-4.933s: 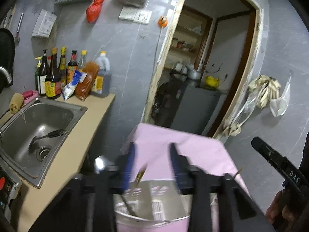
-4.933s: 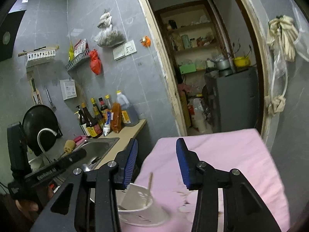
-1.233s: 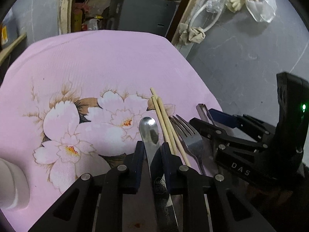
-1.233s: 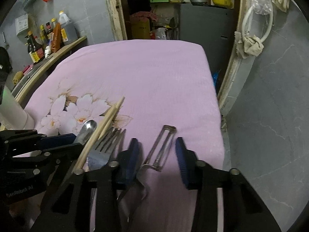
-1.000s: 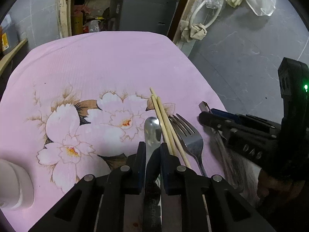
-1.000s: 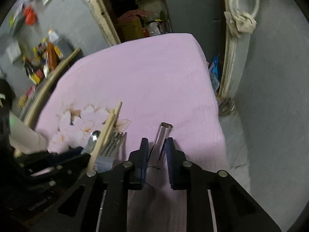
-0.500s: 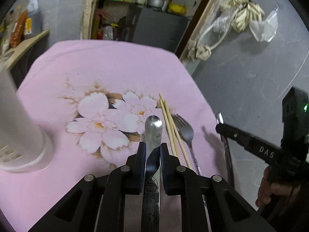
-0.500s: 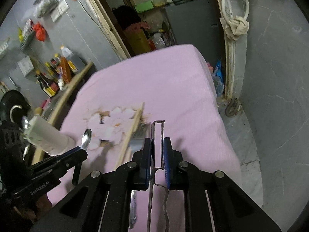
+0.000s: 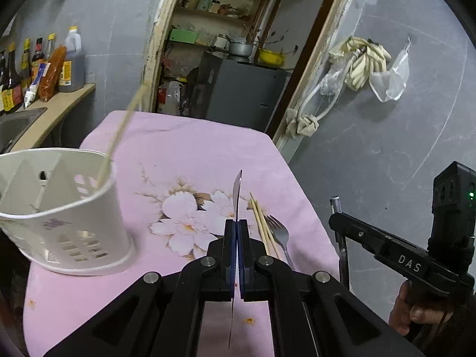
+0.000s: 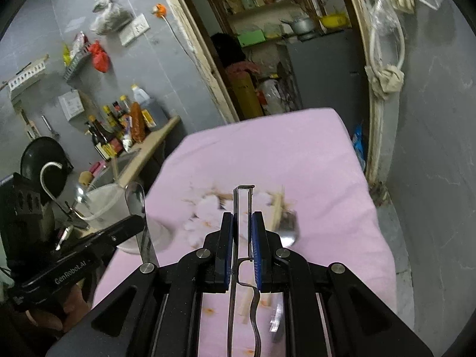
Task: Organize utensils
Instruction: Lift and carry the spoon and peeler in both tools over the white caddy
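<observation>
My left gripper (image 9: 237, 232) is shut on a metal spoon (image 9: 237, 193), which is lifted off the cloth and seen edge-on. My right gripper (image 10: 242, 223) is shut on a metal peeler (image 10: 244, 199), held above the table too. A white utensil holder (image 9: 59, 208) stands at the left with one chopstick (image 9: 119, 136) leaning in it. A pair of chopsticks (image 9: 261, 226) and a fork (image 9: 278, 232) lie on the cloth right of my left gripper. In the right wrist view the left gripper (image 10: 131, 223) and its spoon (image 10: 135, 199) hang beside the holder (image 10: 101, 205).
The table's pink floral cloth (image 9: 193, 148) drops off at the right toward a grey wall. A counter with bottles (image 9: 44, 68) and a sink lies to the left. Beyond the table, a doorway frames a dark cabinet (image 9: 238, 89). A person's hand (image 9: 416, 309) holds the right gripper.
Both grippers have risen off the cloth with the spoon and the peeler in them. The spoon has turned edge-on, and the white holder has come into the left view.
</observation>
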### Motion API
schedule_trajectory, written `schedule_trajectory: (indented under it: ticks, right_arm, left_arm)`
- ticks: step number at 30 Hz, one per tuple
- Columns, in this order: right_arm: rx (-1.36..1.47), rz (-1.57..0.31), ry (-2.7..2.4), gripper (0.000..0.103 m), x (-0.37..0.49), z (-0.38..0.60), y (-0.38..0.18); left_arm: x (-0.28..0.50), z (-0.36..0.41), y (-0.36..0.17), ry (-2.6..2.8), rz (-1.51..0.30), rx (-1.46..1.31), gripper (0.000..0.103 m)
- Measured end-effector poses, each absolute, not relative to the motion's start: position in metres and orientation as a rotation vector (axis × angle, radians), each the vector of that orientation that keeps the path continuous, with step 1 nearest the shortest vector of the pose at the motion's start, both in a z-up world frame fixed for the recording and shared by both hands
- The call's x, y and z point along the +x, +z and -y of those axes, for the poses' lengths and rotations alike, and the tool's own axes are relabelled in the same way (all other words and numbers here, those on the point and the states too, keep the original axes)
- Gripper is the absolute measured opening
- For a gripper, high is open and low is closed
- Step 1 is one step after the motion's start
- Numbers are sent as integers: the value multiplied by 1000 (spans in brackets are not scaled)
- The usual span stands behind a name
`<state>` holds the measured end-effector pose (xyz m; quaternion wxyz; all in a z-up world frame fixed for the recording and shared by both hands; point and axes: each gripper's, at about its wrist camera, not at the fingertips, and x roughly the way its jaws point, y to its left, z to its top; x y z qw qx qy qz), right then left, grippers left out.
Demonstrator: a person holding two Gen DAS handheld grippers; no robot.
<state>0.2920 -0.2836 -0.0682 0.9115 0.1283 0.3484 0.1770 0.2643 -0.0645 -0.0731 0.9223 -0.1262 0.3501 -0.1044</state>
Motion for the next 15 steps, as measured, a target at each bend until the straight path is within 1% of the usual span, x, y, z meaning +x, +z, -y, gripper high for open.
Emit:
schedule_trajectory:
  ticks: [7, 15]
  right_arm:
    - [326, -574, 429, 11, 289, 233, -27]
    - [312, -381, 506, 11, 295, 148, 15]
  left_arm:
    - [242, 19, -35, -182, -634, -275, 2]
    - [231, -69, 18, -87, -499, -286, 2]
